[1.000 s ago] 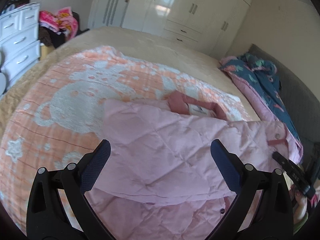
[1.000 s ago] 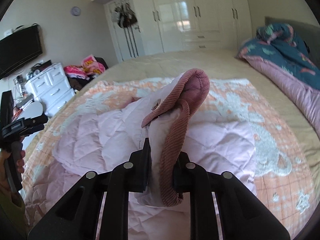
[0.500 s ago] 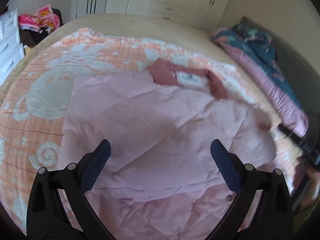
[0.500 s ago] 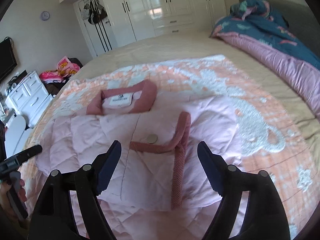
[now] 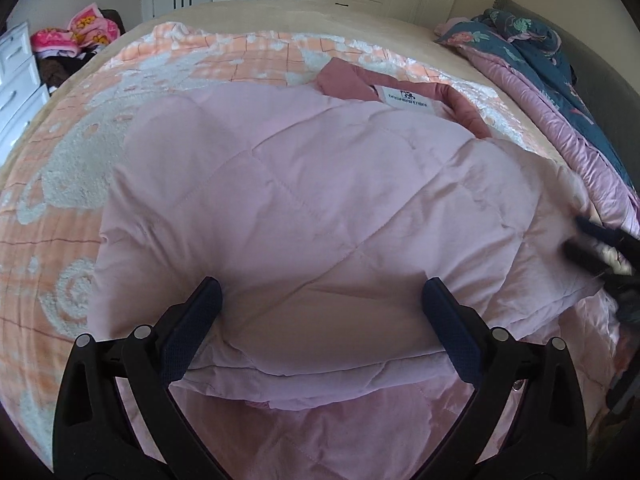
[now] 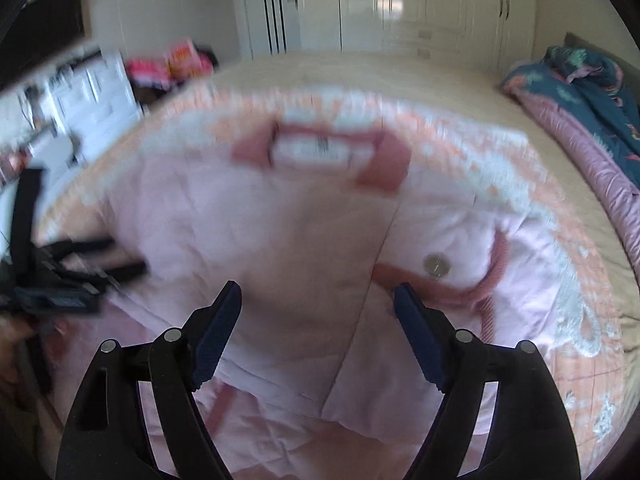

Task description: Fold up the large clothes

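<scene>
Both tools, left (image 5: 320, 312) and right (image 6: 318, 316), hang jaws apart and empty over the jacket (image 5: 312, 200), probably lining up the next fold.

Soft daylight filled both views, with glare on the glossy wardrobe doors (image 6: 400, 8). The left view was mostly sharp, though the jacket (image 5: 312, 200) near the lens was slightly soft and the other tongs (image 5: 600, 252) were smeared. The right view was heavily motion-blurred throughout. Fisheye bending and dark vignetting marked every corner.
</scene>
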The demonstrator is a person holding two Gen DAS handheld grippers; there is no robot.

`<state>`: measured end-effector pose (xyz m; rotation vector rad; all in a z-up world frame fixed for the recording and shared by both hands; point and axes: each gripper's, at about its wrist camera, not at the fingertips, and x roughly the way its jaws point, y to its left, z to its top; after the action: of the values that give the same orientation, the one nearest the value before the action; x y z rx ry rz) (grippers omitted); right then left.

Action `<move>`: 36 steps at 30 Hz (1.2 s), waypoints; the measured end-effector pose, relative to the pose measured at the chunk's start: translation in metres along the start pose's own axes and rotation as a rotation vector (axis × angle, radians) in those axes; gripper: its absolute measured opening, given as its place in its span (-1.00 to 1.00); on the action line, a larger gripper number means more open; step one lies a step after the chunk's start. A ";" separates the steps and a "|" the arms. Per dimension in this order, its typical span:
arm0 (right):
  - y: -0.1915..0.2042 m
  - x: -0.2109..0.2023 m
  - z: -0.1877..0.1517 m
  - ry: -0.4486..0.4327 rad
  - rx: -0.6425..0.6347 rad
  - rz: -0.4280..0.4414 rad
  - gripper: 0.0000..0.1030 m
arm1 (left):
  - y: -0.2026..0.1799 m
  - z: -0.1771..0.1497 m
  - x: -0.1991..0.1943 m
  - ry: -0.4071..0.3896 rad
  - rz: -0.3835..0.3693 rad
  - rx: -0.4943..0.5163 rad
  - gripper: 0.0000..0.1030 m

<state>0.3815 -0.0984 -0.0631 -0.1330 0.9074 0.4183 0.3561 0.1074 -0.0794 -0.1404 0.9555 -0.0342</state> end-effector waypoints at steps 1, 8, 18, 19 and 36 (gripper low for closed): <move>-0.001 0.010 -0.002 0.020 0.003 -0.006 0.54 | 0.000 -0.001 0.001 0.001 0.004 0.005 0.84; 0.001 0.031 -0.012 0.006 0.023 -0.012 0.63 | -0.003 -0.001 0.002 -0.001 0.024 0.014 0.84; -0.006 0.008 -0.008 -0.010 0.140 0.090 0.85 | -0.003 0.005 -0.012 0.007 0.017 -0.021 0.83; -0.006 0.005 -0.008 -0.012 0.150 0.101 0.88 | -0.003 0.006 -0.014 0.008 0.016 -0.025 0.83; -0.018 -0.044 -0.002 -0.091 0.233 0.147 0.92 | -0.011 0.016 -0.058 -0.062 0.010 -0.045 0.83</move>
<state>0.3639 -0.1280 -0.0308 0.1660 0.8721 0.4474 0.3362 0.1032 -0.0217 -0.1771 0.8950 0.0011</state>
